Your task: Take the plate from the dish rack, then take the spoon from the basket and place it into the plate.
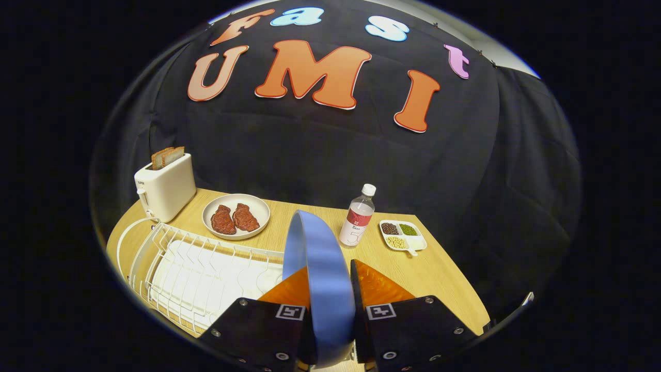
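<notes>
wall: we see black cloth (310, 150) draped behind and to the sides of the table.
table: light wood top (439, 274), we see its far edge meeting the cloth.
dish rack: white wire rack (201, 268) on the table, beside and just ahead of the fingers on one side; we see a white tray under the wires.
toaster: white (166, 191), at the table's back corner beyond the rack, two bread slices standing up from its slots.
blue plate: (317, 274) held on edge, upright, above the table by the rack.
gripper: (330, 289) clamped on the blue plate, we see both fingers pressing its faces.
white plate: (236, 216) beyond the rack, near the toaster, two pieces of meat on it.
bottle: clear, white cap (357, 217), upright beyond the fingers.
snack dish: small white divided dish (403, 235) just beside the bottle, with beans in three colours.
</notes>
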`<state>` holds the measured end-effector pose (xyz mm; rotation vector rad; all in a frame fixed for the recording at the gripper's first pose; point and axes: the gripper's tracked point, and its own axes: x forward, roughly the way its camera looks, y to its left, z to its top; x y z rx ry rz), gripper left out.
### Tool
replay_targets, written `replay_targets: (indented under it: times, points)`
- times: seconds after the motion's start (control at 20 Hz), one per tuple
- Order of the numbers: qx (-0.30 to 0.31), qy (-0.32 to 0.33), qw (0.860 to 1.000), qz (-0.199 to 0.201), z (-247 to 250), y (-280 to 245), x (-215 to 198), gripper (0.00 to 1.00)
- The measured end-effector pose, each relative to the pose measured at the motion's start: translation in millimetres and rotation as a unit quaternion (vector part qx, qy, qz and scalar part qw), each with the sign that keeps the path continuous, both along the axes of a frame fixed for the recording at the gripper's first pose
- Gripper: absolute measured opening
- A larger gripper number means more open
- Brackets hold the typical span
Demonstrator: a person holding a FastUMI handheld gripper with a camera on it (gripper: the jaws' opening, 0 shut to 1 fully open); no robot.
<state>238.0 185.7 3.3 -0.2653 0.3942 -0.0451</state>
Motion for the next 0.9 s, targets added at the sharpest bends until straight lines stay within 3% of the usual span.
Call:
replay_targets:
  times: [0.5,0.9]
  points:
    - [0.146,0.002,0.989,0.035,18,-10,-77,0.29]
    - [0.306,0.026,0.949,0.074,-12,-4,-161,0.29]
